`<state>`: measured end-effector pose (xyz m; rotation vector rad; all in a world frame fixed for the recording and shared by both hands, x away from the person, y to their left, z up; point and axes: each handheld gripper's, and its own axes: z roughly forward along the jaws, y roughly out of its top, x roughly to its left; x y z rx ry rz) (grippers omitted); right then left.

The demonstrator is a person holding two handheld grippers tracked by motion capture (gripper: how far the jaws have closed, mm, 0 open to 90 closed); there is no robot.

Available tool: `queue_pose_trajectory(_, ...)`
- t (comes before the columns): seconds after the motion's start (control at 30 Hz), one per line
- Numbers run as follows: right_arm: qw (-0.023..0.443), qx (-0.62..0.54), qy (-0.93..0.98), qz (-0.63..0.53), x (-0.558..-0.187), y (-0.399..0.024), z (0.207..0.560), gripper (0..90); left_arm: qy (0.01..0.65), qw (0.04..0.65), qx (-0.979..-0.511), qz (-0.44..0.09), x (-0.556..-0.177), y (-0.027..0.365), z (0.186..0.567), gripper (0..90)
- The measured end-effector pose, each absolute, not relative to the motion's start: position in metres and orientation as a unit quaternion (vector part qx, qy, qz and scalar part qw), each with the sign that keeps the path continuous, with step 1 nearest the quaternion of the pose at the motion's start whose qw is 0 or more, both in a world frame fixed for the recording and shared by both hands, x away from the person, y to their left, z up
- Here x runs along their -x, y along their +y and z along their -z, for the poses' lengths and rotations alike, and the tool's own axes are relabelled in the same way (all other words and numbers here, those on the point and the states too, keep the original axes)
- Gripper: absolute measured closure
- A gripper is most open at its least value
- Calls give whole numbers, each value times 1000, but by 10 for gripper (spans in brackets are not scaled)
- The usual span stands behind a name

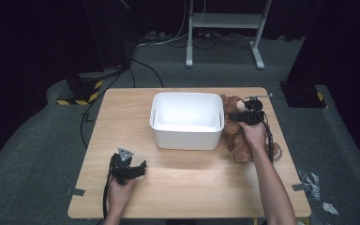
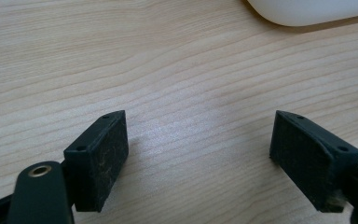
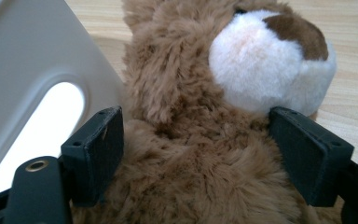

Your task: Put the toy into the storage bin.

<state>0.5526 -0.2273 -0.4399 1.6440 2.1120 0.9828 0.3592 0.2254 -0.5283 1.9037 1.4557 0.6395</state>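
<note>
We note a brown shaggy plush teddy bear (image 3: 182, 140) with a white rounded muzzle and dark brown nose, lying on the pale wood-grain table (image 1: 187, 183) at its right side, touching the right wall of the white smooth plastic rectangular tub (image 1: 186, 121) with rounded corners and a cut-out handle; the right gripper (image 3: 196, 154) straddles the bear's furry body, jaws spread, pads against the fur at each side; the left gripper (image 2: 198, 158) sits near-left over bare wood, jaws wide apart, holding nothing.
</note>
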Motion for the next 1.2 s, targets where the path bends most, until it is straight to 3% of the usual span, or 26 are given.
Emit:
queue_pose_trajectory(0.23, 133, -579, 735, -326, -556, -228, 450, 198, 555, 325, -726, -244, -359, 225, 528, 191)
queue_pose_trajectory(0.47, 165, -576, 749, -282, -559, -218, 458, 213, 554, 325, -726, -244, -359, 226, 528, 191)
queue_pose_trajectory(0.83, 133, -587, 750, -276, -561, -224, 465, 249, 554, 324, -727, -243, -359, 225, 528, 191)
queue_pose_trajectory(1.03, 124, -585, 753, -276, -562, -226, 467, 339, 554, 324, -727, -243, -359, 225, 528, 191)
queue_pose_trajectory(1.2, 134, -576, 758, -275, -558, -226, 466, 484, 554, 324, -727, -243, -359, 225, 528, 191)
